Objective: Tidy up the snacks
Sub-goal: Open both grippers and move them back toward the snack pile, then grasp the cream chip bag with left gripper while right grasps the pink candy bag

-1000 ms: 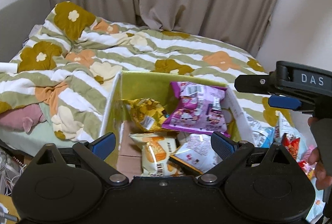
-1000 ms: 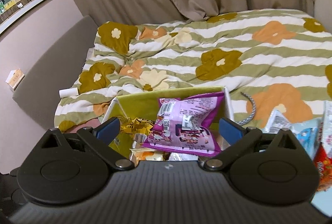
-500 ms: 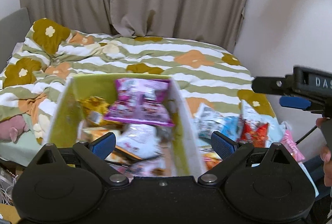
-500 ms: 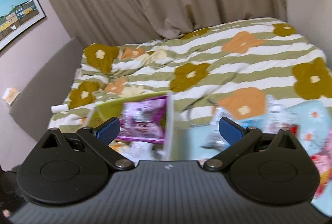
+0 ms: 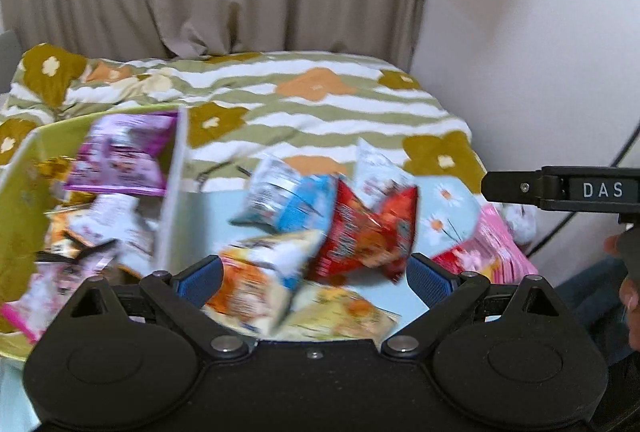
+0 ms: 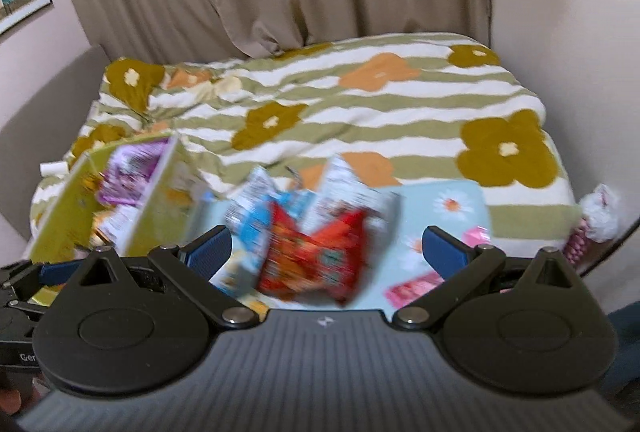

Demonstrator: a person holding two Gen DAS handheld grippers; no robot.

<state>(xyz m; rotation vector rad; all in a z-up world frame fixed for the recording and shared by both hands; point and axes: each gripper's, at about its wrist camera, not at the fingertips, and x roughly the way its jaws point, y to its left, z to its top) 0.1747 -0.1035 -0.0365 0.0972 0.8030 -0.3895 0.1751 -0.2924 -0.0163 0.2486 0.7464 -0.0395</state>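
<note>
Since the frames a second ago both cameras have swung to the right: the yellow-green cardboard box [image 5: 32,167], which sat straight ahead between the fingers, now lies off past the left finger of each gripper, and the loose pile of snack bags has come in front of them. The left gripper [image 5: 314,274] holds its blue-padded jaws wide apart with nothing between the pads; the orange-and-white crinkly snack bag [image 5: 256,280] lies just ahead of its left finger, and the red foil snack bag [image 5: 360,232] lies nearer its right finger, a little further out. A blue-and-white bag [image 5: 288,203] sits beyond the red one, roughly on the centre line, and a pink flat packet [image 5: 492,252] lies outside the right finger. The purple snack bag [image 5: 120,155] rests on top of the other packets inside the box. The right gripper [image 6: 326,252] is likewise spread open and empty, with the red foil snack bag [image 6: 316,256] lying directly between its fingers and slightly ahead of them; whether the pads touch it cannot be told through the blur. All the bags rest on a pale blue daisy-print cloth [image 5: 452,207] over the striped floral quilt [image 5: 320,111].
</note>
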